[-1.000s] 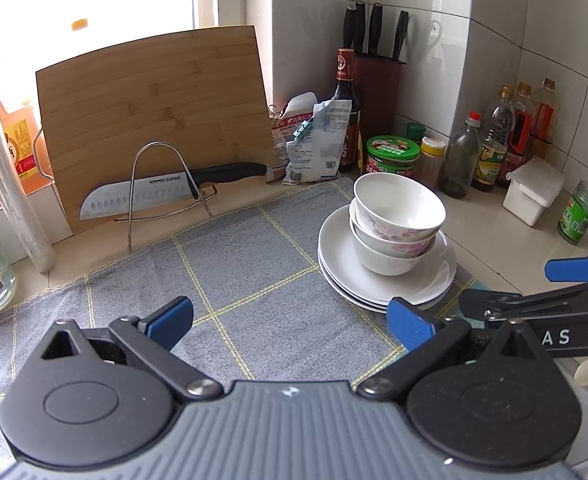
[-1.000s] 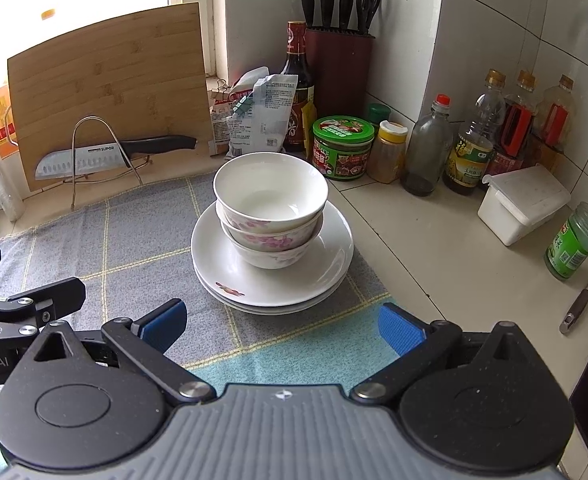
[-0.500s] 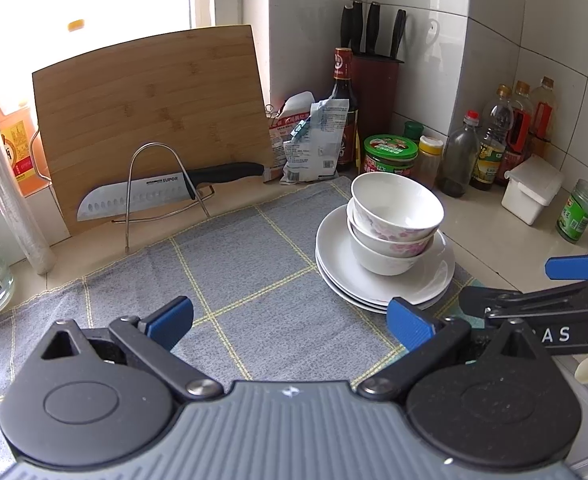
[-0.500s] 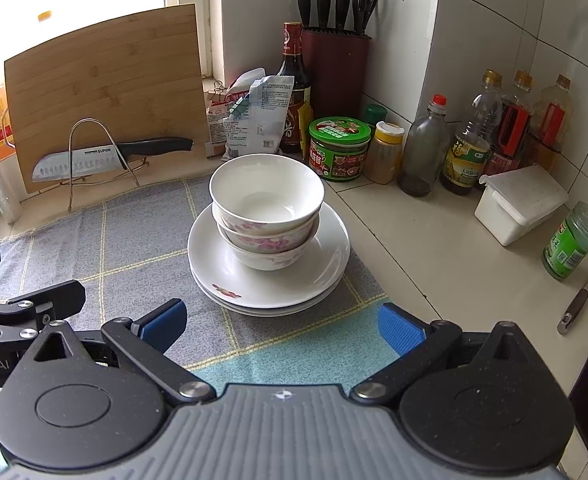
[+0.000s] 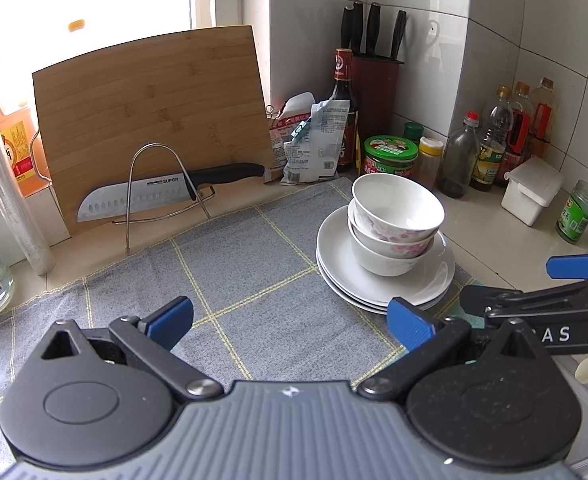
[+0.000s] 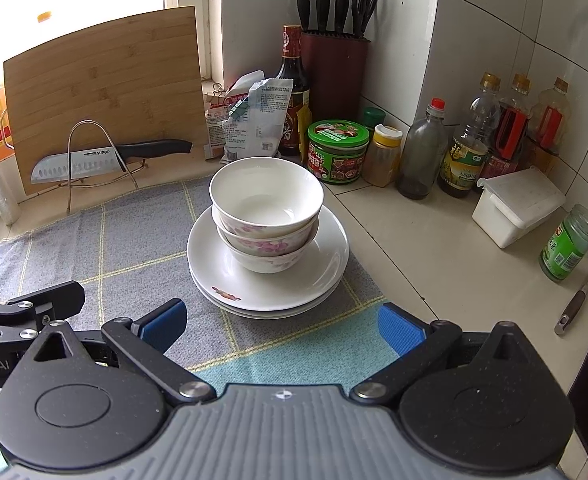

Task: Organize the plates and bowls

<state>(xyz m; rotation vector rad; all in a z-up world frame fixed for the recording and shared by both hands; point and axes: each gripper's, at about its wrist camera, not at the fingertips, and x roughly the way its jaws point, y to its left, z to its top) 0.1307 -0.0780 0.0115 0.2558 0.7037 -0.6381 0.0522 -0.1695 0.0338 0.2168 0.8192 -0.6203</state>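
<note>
On the grey checked cloth (image 6: 133, 248), in front of the knife block (image 6: 334, 68), we saw the nested bowls (image 6: 265, 208) resting on the stacked plates (image 6: 318, 272); our right gripper (image 6: 279, 326) hung just short of that stack, jaws wide and empty; our left gripper (image 5: 289, 316), equally wide and empty, sat left of the plates, near their rim.

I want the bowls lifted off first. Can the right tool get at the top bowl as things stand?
Probably yes: the right tool is open and the top bowl sits straight ahead, with only bare cloth between.
</note>
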